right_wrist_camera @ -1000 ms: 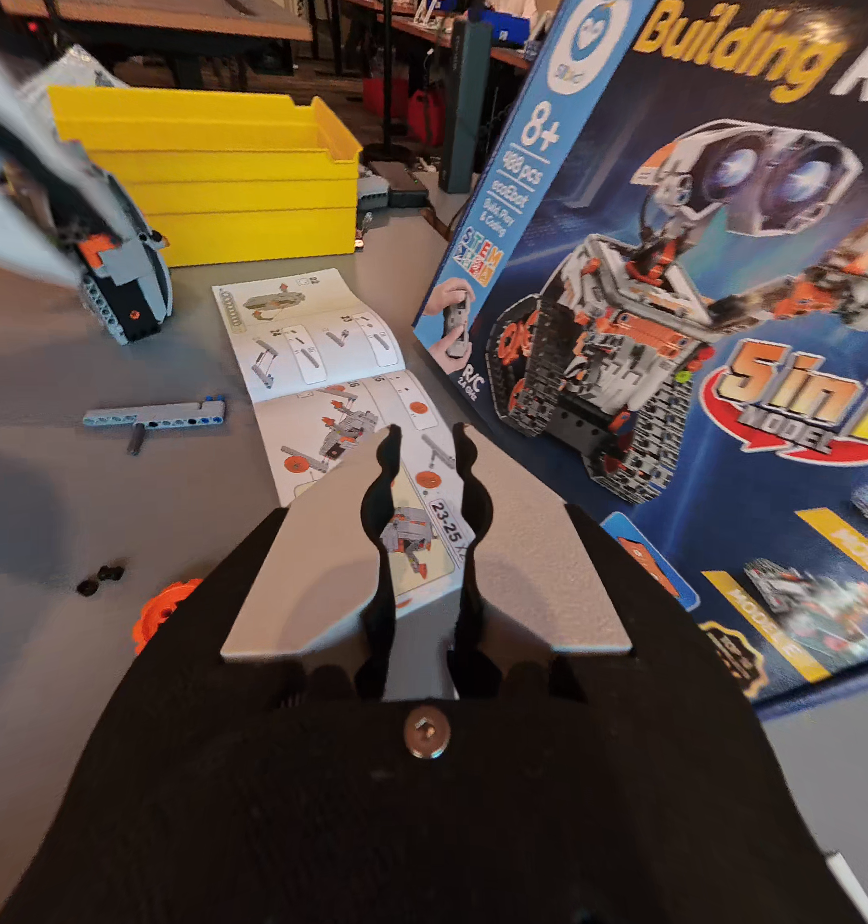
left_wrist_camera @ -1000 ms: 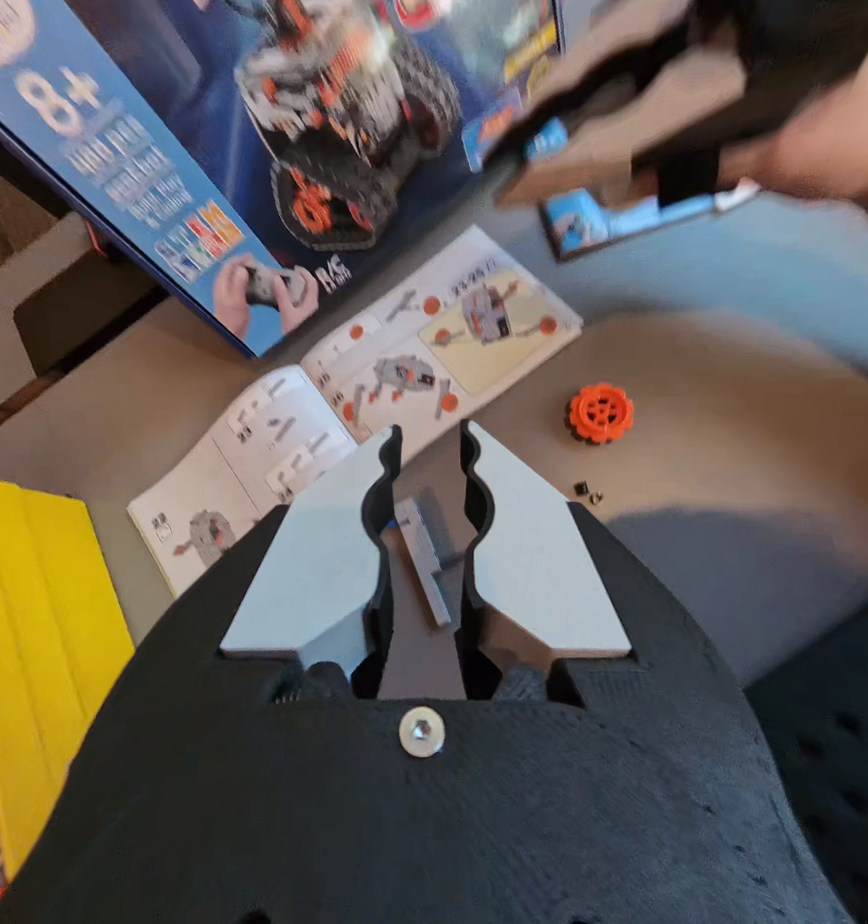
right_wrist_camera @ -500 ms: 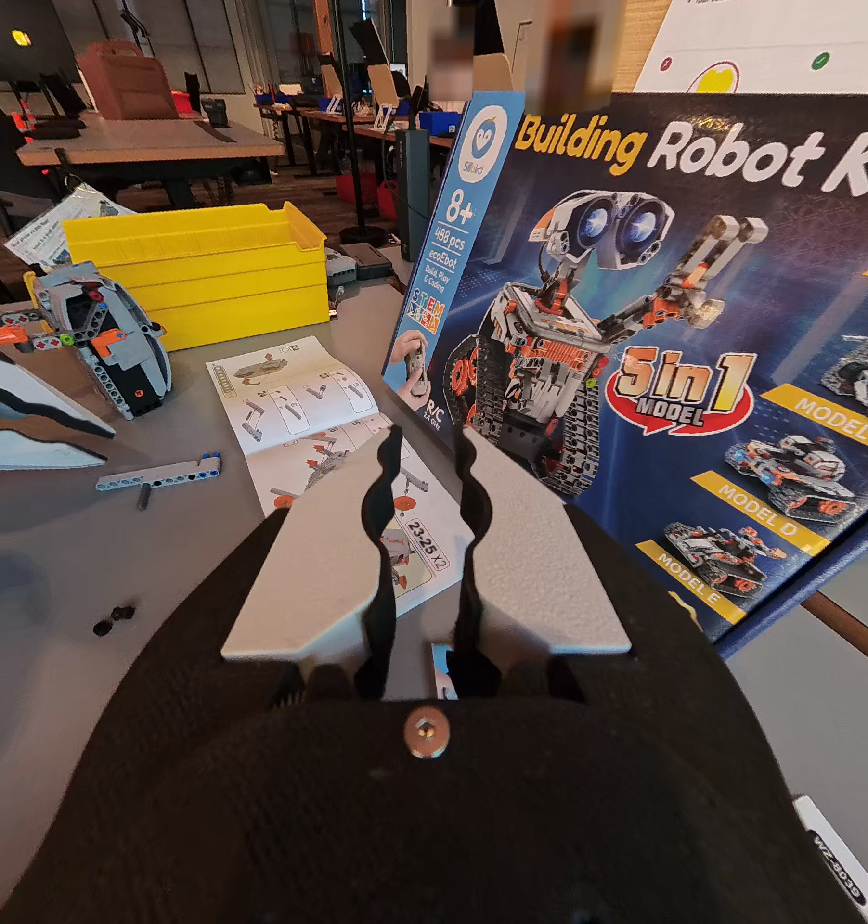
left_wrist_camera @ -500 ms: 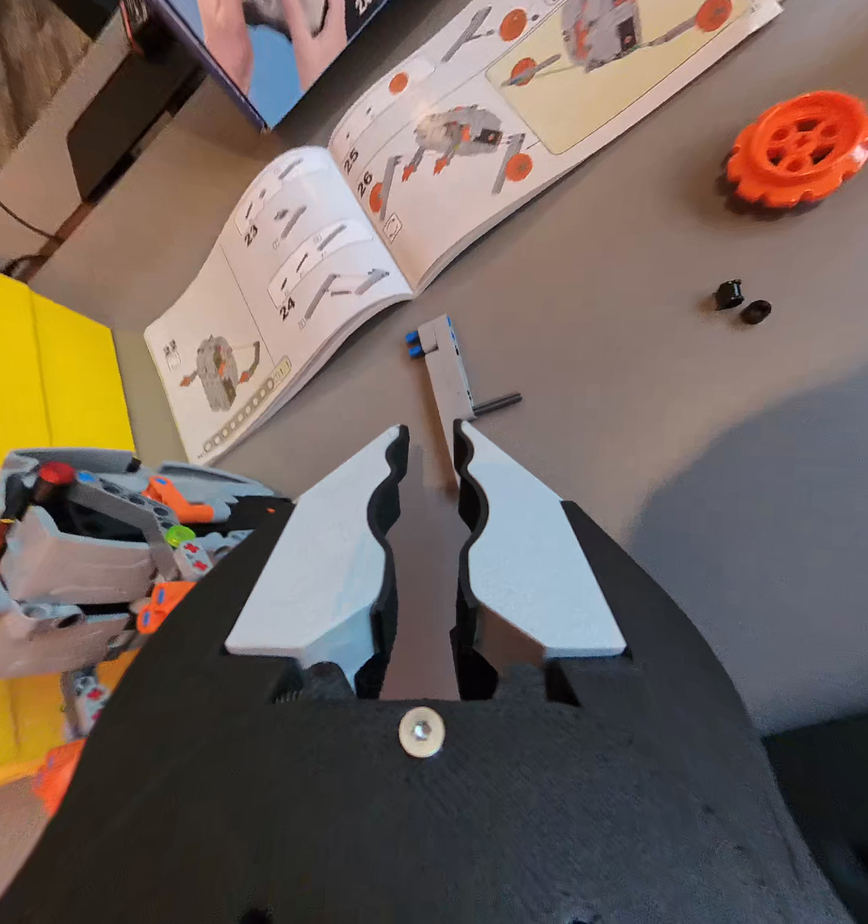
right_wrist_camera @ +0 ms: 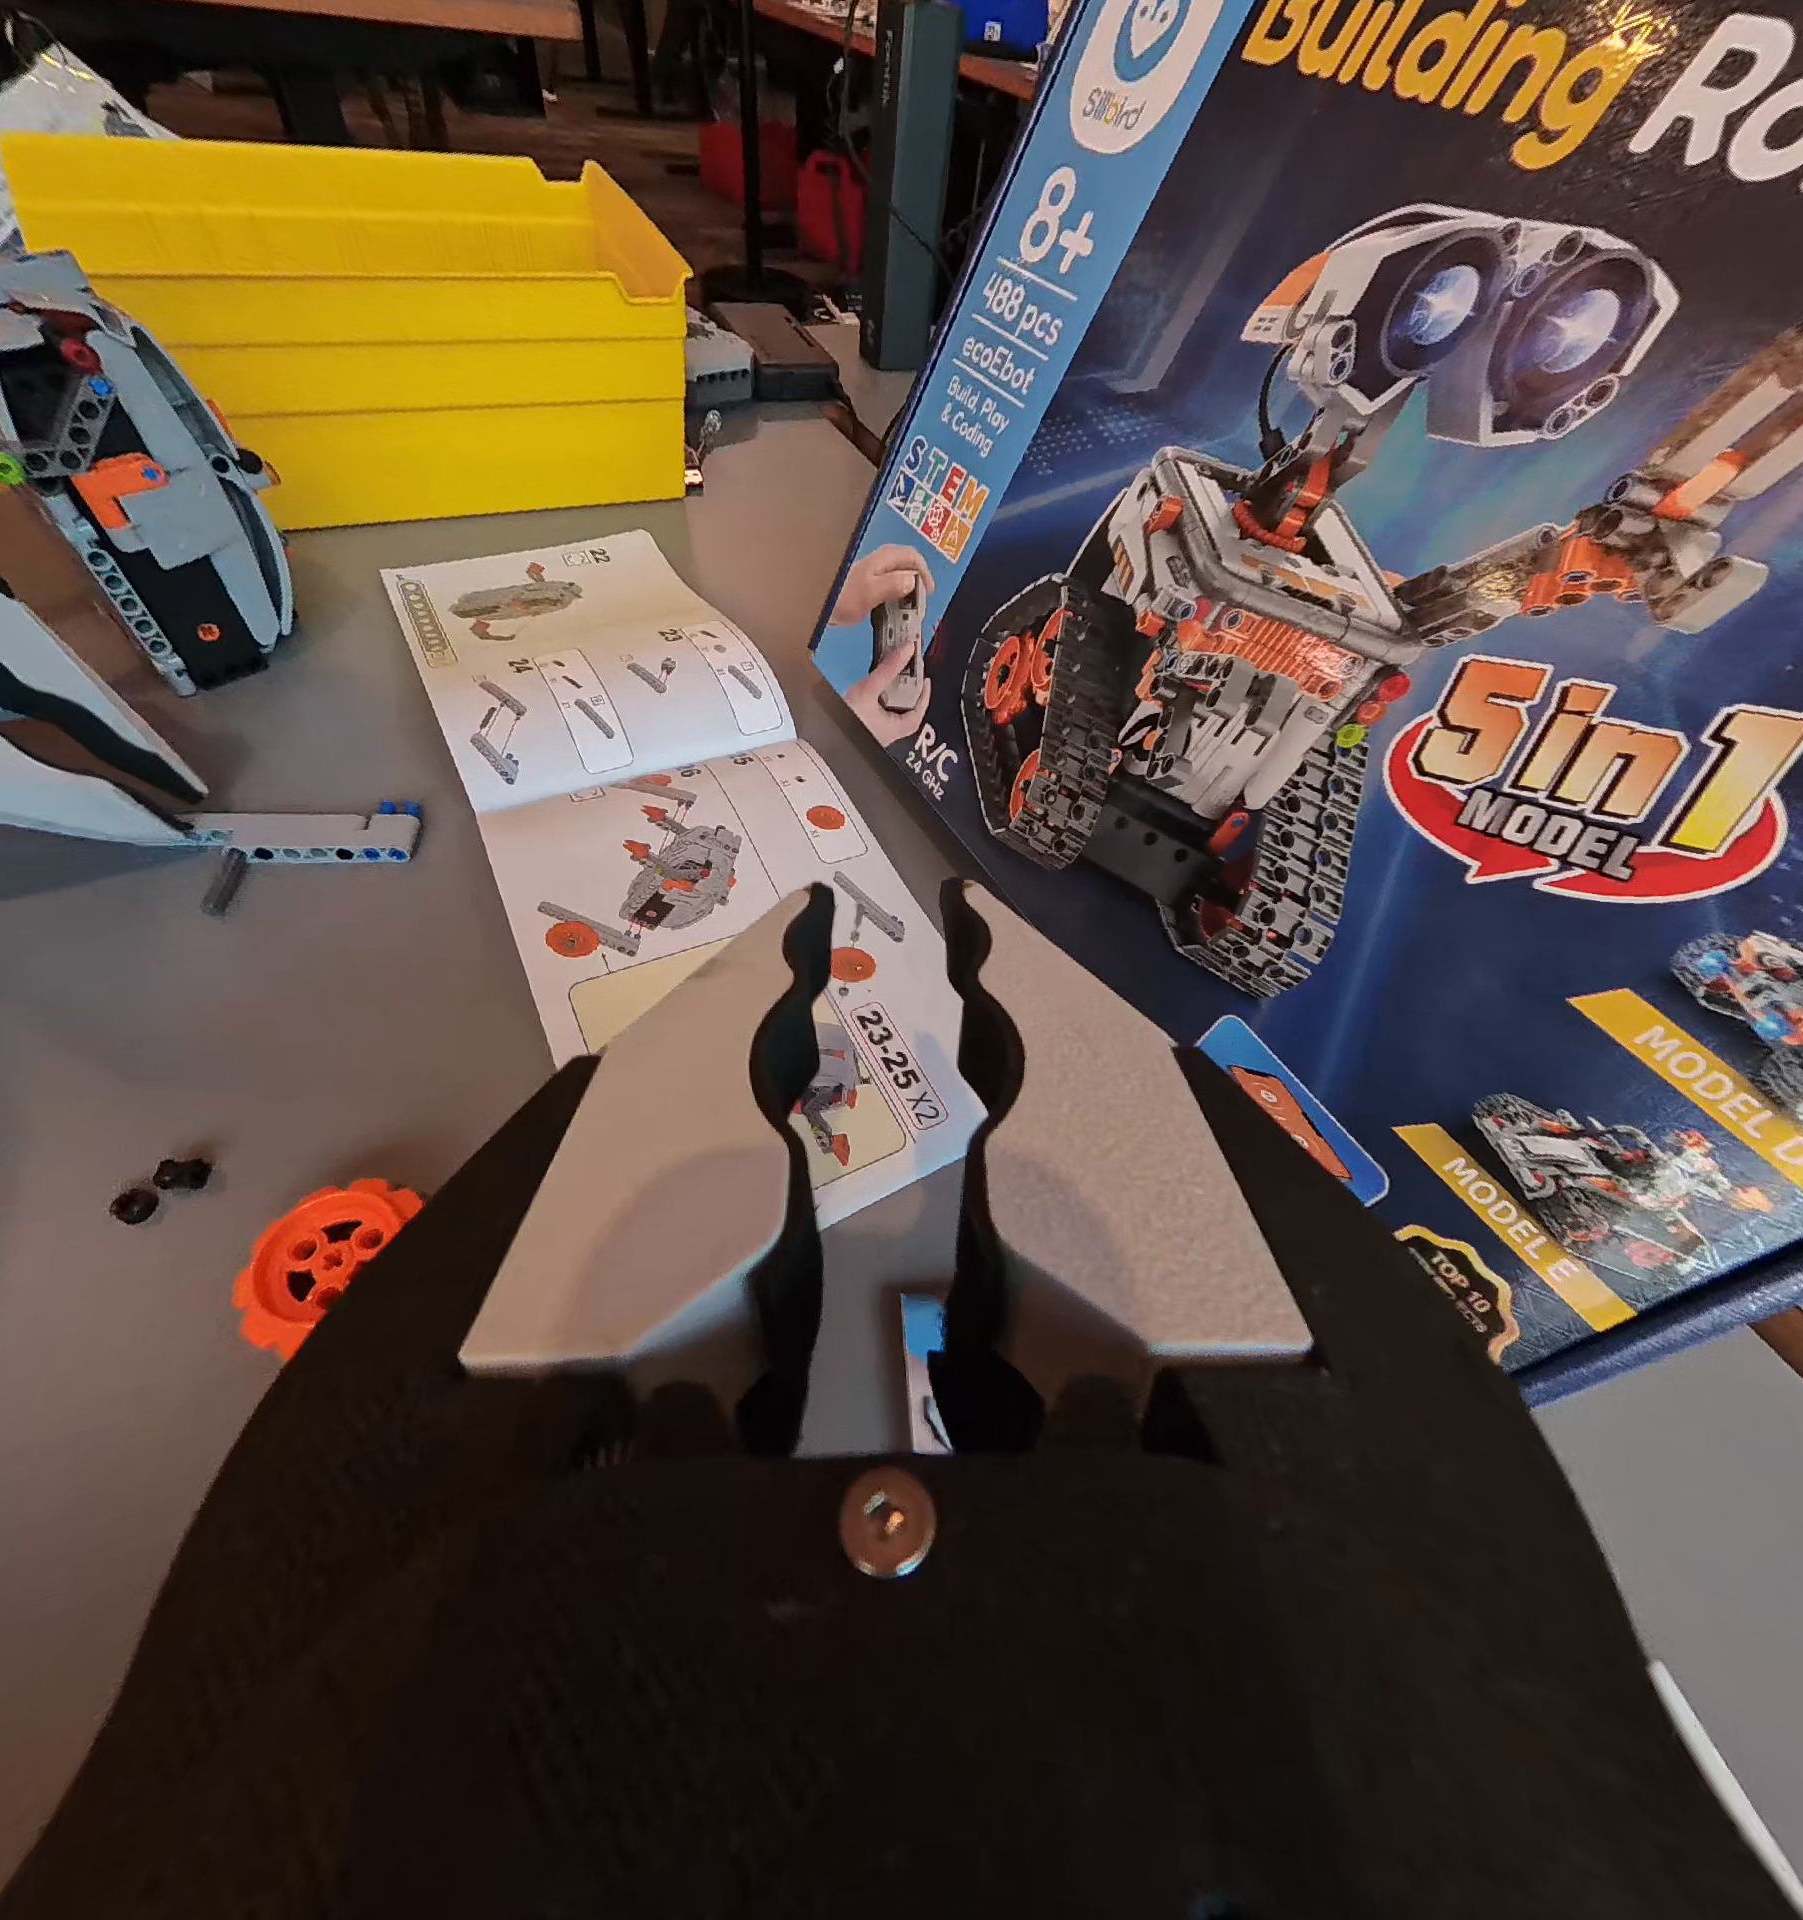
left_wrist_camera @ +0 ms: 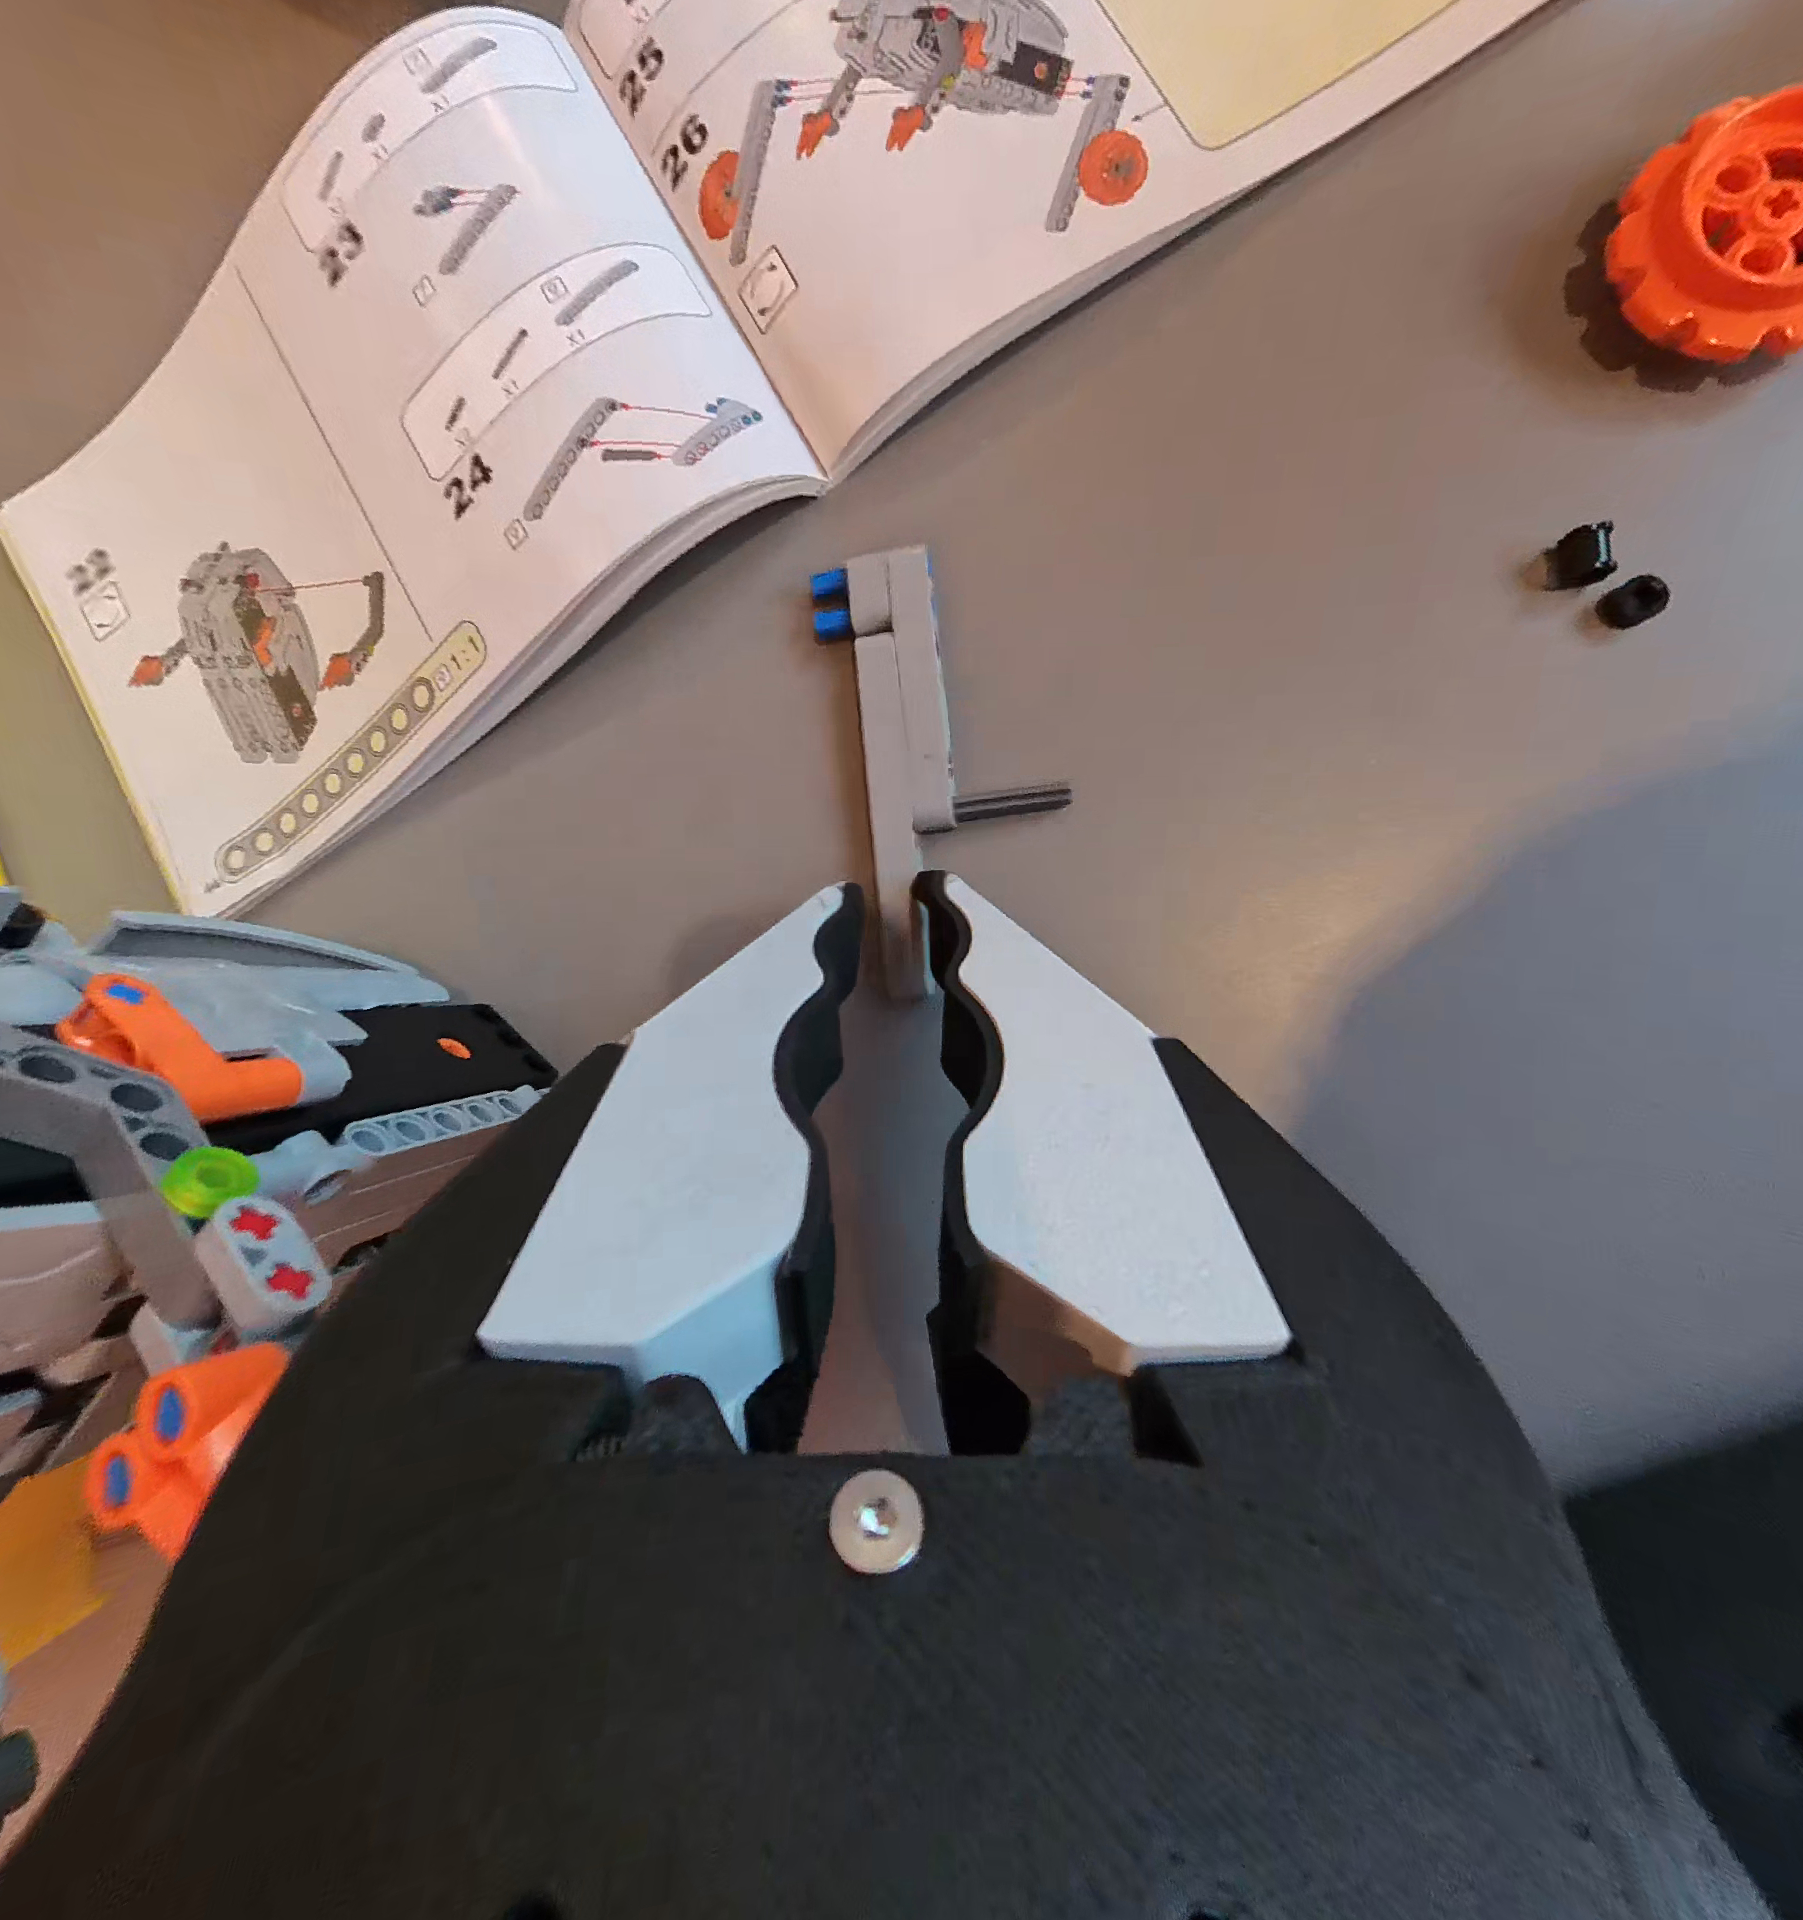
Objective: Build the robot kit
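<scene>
My left gripper (left_wrist_camera: 892,894) is shut on the near end of a grey beam (left_wrist_camera: 902,707), which has blue pins at its far end and a dark axle (left_wrist_camera: 1016,800) sticking out sideways. The beam lies flat on the grey table (left_wrist_camera: 1292,623). In the right wrist view the beam (right_wrist_camera: 315,836) shows at the left with the left gripper's fingers (right_wrist_camera: 45,769) at its end. My right gripper (right_wrist_camera: 886,899) is slightly open and empty, over the near corner of an open instruction booklet (right_wrist_camera: 606,675).
A part-built grey, black and orange model (left_wrist_camera: 149,1143) stands left of the left gripper. An orange wheel (left_wrist_camera: 1749,218) and two small black pins (left_wrist_camera: 1603,577) lie to the right. A yellow bin (right_wrist_camera: 409,343) and a large blue box (right_wrist_camera: 1396,623) stand behind the booklet. Some 25 cm of space lies between my two pairs of fingers. Both grippers' tips are roughly 15 cm from the orange wheel (left_wrist_camera: 1749,218). It turns up in the right wrist view (right_wrist_camera: 332,1238) as well.
My left gripper moved down and forward to the grey beam, and its jaws narrowed onto the beam's near end. My right gripper tilted down slightly with its gap unchanged.
</scene>
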`<act>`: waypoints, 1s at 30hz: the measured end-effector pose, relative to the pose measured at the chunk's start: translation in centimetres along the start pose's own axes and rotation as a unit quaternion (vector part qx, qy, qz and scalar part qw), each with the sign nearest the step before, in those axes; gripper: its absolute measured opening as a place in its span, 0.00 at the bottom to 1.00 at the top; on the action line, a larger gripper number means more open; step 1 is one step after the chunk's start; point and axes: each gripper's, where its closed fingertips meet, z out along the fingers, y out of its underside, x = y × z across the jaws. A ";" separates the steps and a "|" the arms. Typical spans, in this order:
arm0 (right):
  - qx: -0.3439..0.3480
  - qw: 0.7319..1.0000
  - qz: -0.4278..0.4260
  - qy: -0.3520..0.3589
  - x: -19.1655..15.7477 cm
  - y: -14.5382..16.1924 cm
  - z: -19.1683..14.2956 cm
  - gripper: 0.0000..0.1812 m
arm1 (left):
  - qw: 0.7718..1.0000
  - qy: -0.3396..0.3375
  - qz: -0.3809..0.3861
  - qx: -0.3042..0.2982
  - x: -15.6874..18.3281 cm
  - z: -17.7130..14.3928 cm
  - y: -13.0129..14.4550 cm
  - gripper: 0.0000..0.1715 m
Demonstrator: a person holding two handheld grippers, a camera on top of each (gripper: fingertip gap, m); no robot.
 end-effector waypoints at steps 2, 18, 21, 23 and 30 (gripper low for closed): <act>-0.001 1.000 0.002 -0.001 0.0 0.1 0.0 0.11 | 1.000 0.016 -0.006 -0.011 0.4 0.3 0.3 0.07; -0.056 0.985 -0.127 -0.103 -6.1 0.3 -0.2 0.23 | 0.965 0.251 -0.028 0.068 4.6 -2.4 -8.2 0.03; -0.104 0.966 -0.217 -0.094 -8.1 1.8 -0.1 0.24 | 0.953 0.299 -0.012 0.049 5.6 -2.3 -9.5 0.03; -0.095 0.957 -0.264 -0.078 -9.9 1.7 0.1 0.24 | 0.946 0.322 -0.013 0.044 5.7 -2.2 -10.1 0.03; -0.060 0.892 -0.444 0.064 -12.5 2.0 -0.8 0.17 | 0.928 0.370 -0.022 0.037 6.7 -2.3 -9.3 0.03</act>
